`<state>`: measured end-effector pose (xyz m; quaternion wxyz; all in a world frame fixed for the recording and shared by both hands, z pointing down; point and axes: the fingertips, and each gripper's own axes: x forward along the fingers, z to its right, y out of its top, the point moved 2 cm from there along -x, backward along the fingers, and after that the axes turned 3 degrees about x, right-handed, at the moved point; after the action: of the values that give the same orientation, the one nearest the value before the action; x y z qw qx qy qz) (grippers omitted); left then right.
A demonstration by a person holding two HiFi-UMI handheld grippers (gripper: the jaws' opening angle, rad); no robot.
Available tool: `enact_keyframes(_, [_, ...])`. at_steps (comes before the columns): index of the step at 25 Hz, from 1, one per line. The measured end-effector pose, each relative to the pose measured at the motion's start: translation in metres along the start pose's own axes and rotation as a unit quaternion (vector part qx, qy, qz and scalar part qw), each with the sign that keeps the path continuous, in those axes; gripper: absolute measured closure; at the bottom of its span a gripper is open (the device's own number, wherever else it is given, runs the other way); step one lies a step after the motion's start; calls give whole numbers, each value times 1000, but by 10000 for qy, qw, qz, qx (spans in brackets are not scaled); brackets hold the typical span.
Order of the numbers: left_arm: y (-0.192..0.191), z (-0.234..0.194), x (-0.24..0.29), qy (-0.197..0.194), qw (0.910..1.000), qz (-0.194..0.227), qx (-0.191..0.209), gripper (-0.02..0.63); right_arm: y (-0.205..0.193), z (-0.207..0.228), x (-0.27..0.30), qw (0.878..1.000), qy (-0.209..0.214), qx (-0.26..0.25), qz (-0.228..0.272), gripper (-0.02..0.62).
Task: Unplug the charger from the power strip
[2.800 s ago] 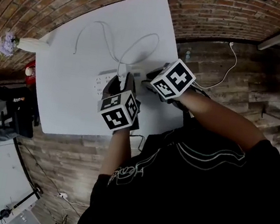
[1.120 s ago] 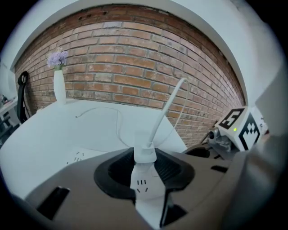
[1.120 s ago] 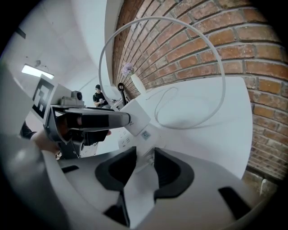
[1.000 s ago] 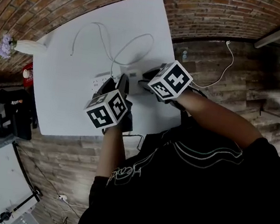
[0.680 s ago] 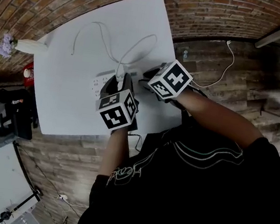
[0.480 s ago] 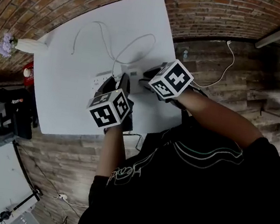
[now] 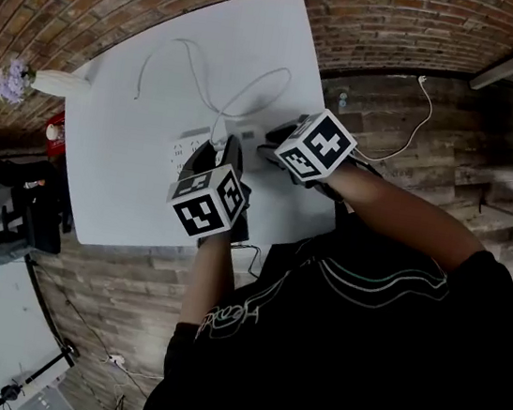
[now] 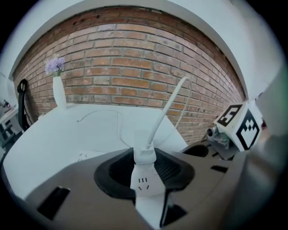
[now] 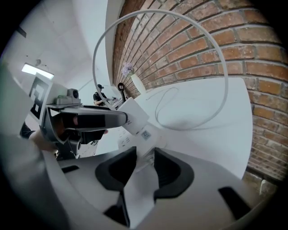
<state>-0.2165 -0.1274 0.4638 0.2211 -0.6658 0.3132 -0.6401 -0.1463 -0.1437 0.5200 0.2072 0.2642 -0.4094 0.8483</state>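
Charger sits pinched between the pads of the left tongs, a small white block with its cable rising from the end farthest from the tongs. Just under it, in the gap between those pads, I see the socket slots of the power strip, so I judge the plug still seated, though no view shows the prongs. The right tongs, just beside the left pair, are clamped on the near end of the strip, which runs from them toward the left pair. That is a sound split of work: one holds down, one pulls. To my eye the pull should go straight off the strip's face, along the prongs, with a slight rock if it sticks; a sideways yank would likely lift the strip. The grip belongs on the block, never the cable. Beyond both tongs the cable loops loosely over the white table, slack enough not to tug back
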Motion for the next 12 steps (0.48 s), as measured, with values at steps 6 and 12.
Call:
enact_keyframes(6, [-2, -1, 1, 16, 10000, -32, 47, 470, -1, 0, 1, 10000, -6, -2, 8, 488])
enact_keyframes(12, [-2, -1, -2, -39, 10000, -63, 15, 469, -1, 0, 0, 10000, 32, 19, -10, 489])
